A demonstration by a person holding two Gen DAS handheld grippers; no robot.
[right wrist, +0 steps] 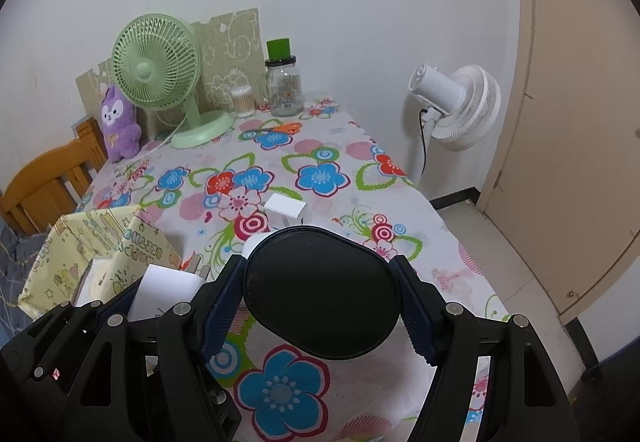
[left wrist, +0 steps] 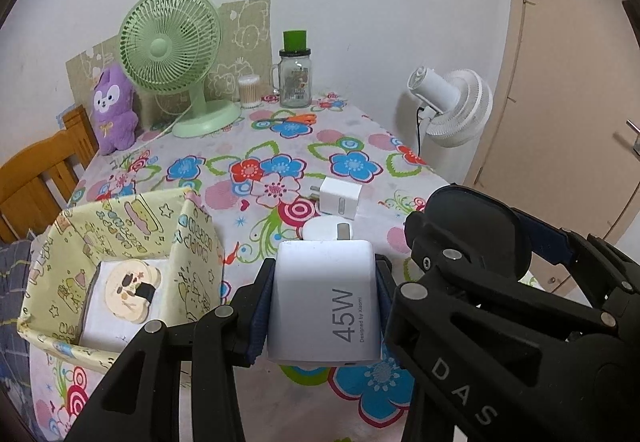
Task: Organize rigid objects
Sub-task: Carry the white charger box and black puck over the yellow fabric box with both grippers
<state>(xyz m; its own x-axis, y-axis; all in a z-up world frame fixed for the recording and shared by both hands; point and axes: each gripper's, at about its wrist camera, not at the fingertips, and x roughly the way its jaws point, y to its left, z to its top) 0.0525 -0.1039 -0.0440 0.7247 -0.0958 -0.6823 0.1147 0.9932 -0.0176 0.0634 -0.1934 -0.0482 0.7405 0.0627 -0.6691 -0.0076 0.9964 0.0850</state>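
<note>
Left gripper (left wrist: pixel 325 306): fingers are pinched on the two flat sides of a white charger (left wrist: pixel 326 302), which is held clear above the desk (left wrist: pixel 400 157). The charger is judged stiff, light and smooth-shelled, so slip is possible; the flat faces are the best hold, prongs kept free.

Right gripper (right wrist: pixel 320 298): fingers are clamped on the long edges of a black case (right wrist: pixel 322 294), oval and hard-looking, also held off the cloth. Judged rigid and light; its rounded rim could roll out of a loose grip.

Just left, a yellow paper box (left wrist: pixel 196 242) stands open on the desk, with a white slab and a round printed disc (left wrist: pixel 130 292) already inside. It is judged the likely drop place; its thin wall may buckle if struck.

Still on the cloth ahead: a small round plug (left wrist: pixel 320 230), then a square adapter (left wrist: pixel 340 197), near each other.

Far edge: green fan (left wrist: pixel 170 41), purple plush (left wrist: pixel 112 109), swab tub (left wrist: pixel 249 91), jar (left wrist: pixel 295 81). These are well apart from the path. A white floor fan (left wrist: pixel 452 105) stands beyond the desk.
</note>
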